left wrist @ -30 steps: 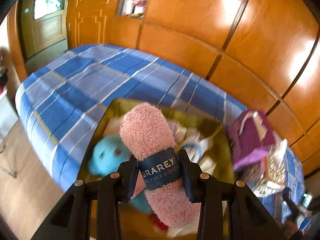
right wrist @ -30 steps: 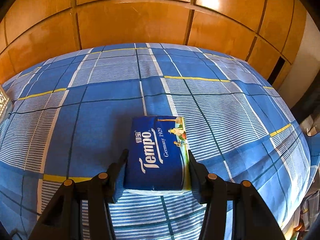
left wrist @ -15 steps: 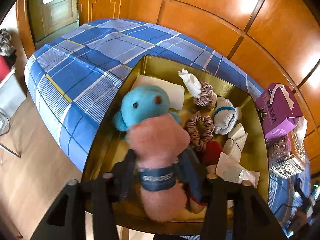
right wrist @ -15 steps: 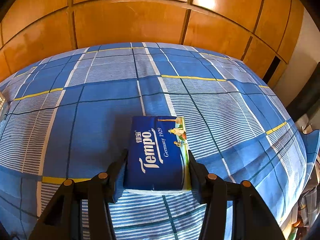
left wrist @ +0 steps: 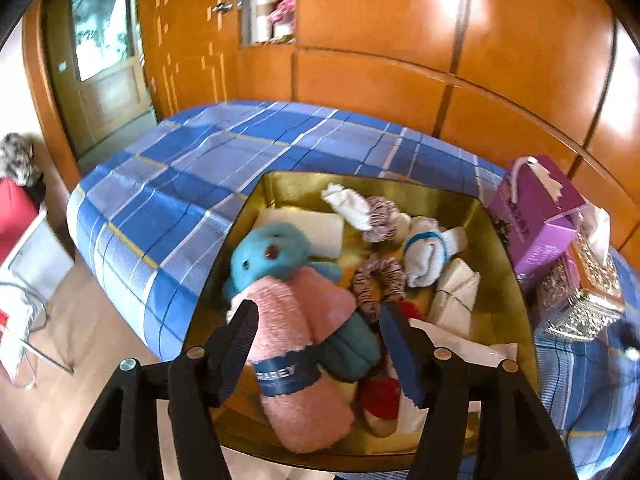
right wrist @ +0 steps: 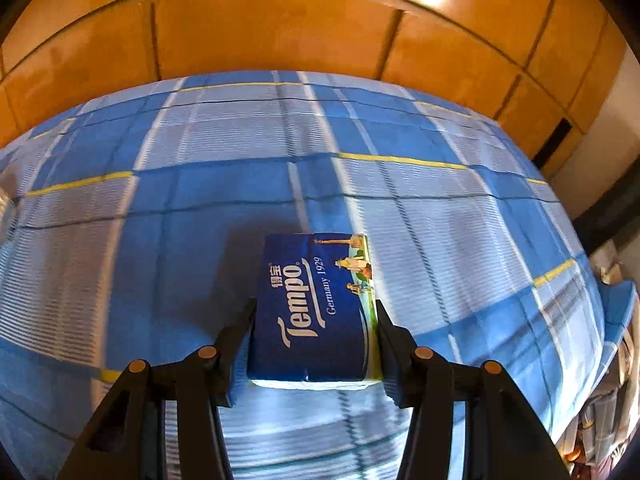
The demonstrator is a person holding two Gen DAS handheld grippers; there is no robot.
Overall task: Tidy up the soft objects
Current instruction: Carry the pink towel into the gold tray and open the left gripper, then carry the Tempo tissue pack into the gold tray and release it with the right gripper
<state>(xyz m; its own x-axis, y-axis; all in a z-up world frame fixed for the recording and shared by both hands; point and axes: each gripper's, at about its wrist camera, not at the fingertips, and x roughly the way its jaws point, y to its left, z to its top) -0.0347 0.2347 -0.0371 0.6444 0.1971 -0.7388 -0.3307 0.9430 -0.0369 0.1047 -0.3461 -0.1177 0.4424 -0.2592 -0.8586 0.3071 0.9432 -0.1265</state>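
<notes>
Left gripper [left wrist: 318,346]: my fingers have just been opening and now stand apart; the rolled pink fleece dishcloth with its dark blue paper band [left wrist: 298,354] lies between them, and neither pad seems to press on it now.
Dishcloth's place: inside the gold metal tray [left wrist: 502,248], draped over the turquoise plush toy [left wrist: 270,256], its lower end near the tray's front wall.
Right gripper [right wrist: 316,334]: fingers clamped on the two sides of the dark blue Tempo tissue pack [right wrist: 314,308], held above the blue plaid bedspread [right wrist: 160,240]; I cannot tell whether the pack touches the cloth.
Risk one: I judge the dishcloth could roll off the plush toy toward the front wall; it rests on a rounded, yielding thing, not on the tray floor.
Risk two: pulling the left fingers back may snag the fleece or the band and drag the roll out again.
Risk three: the tissue pack is soft; a harder squeeze would crush it, a looser one would let it slip.
Left view only: the tray's contents, striped fabric scrunchies [left wrist: 378,280], a white sock with a blue stripe [left wrist: 426,256], a purple carton [left wrist: 536,216] beside the tray.
Right view only: the tissue pack and its grip; no tray shows there, so its route to the tray is unseen.
</notes>
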